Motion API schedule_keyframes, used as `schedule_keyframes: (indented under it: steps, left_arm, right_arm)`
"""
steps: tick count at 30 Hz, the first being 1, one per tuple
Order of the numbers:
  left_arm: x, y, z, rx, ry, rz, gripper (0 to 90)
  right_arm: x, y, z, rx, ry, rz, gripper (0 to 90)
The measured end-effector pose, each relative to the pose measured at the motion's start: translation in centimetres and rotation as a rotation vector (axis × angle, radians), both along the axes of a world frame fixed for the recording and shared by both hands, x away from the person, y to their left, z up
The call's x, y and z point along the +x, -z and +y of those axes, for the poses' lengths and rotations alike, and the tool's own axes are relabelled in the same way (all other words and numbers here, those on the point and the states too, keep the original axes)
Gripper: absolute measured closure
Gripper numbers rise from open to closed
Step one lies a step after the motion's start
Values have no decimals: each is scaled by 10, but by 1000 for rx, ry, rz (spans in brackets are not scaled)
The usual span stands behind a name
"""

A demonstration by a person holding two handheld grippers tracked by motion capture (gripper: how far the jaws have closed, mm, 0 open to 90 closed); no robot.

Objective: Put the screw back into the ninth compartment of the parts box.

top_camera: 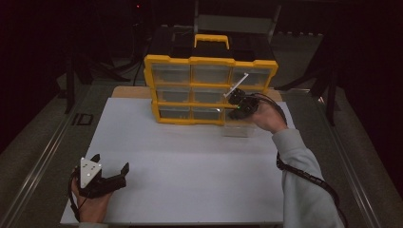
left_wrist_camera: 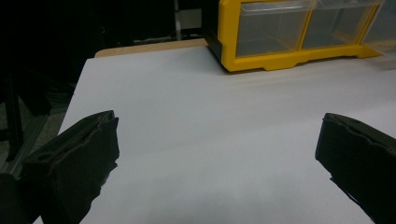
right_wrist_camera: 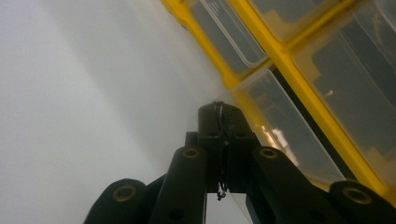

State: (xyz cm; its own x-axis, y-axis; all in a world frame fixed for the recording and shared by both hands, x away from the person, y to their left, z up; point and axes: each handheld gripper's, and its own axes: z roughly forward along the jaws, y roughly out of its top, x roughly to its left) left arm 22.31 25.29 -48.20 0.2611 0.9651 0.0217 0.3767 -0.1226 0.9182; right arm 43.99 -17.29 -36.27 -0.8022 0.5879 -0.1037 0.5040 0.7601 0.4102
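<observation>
- Clear plastic drawer [top_camera: 237, 127] is the thing being worked: it's out of the yellow organizer [top_camera: 209, 88], sitting on the white table [top_camera: 190, 161] just in front of the cabinet's lower right corner, touching or nearly so.
- Right hand-held gripper [top_camera: 236, 105] is pinched closed on the drawer's front wall, thin clear plastic between the jaws in the right gripper view [right_wrist_camera: 219, 140].
- Left hand-held gripper [top_camera: 107, 176] sits near-left, jaws wide apart, nothing in them.
- Progress guess: the pull-out looks done; what's left is carrying it off or emptying it.
- Drawer's long axis appears to run near-to-far, front toward the person, open top up.
</observation>
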Motion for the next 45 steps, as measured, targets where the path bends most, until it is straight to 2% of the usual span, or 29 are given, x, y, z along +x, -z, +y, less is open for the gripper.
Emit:
schedule_keyframes:
  steps: [16, 20, 25, 29, 30, 32, 33, 36, 41, 45]
  left_arm:
    - [0, 1, -1, 1, 1, 1, 3]
    - [1, 1, 0, 0, 0, 3, 3]
    - [1, 1, 0, 0, 0, 3, 3]
    - [1, 1, -1, 1, 1, 3, 3]
    - [1, 1, -1, 0, 0, 3, 3]
    - [0, 1, 0, 2, 0, 2, 3]
    - [0, 1, 0, 1, -1, 2, 3]
    - [0, 1, -1, 1, -1, 2, 3]
    - [0, 0, 0, 1, -1, 2, 3]
    - [0, 1, -1, 2, 0, 2, 3]
  right_arm:
    - [10, 4, -23, -18, 127, 13, 876]
    - [12, 5, -27, -35, 146, 3, 876]
    - [14, 6, -31, -34, 171, -8, 874]
    - [14, 8, -33, -49, 173, -14, 869]
    - [14, 8, -33, -47, 175, -17, 835]
    - [14, 10, -34, -33, 163, -12, 607]
    - [14, 11, -34, -37, 156, 1, 521]
    - [11, 13, -31, -73, 139, -37, 321]
    - [10, 12, -30, -80, 151, -68, 198]
    - [8, 11, -32, -72, 148, -77, 175]
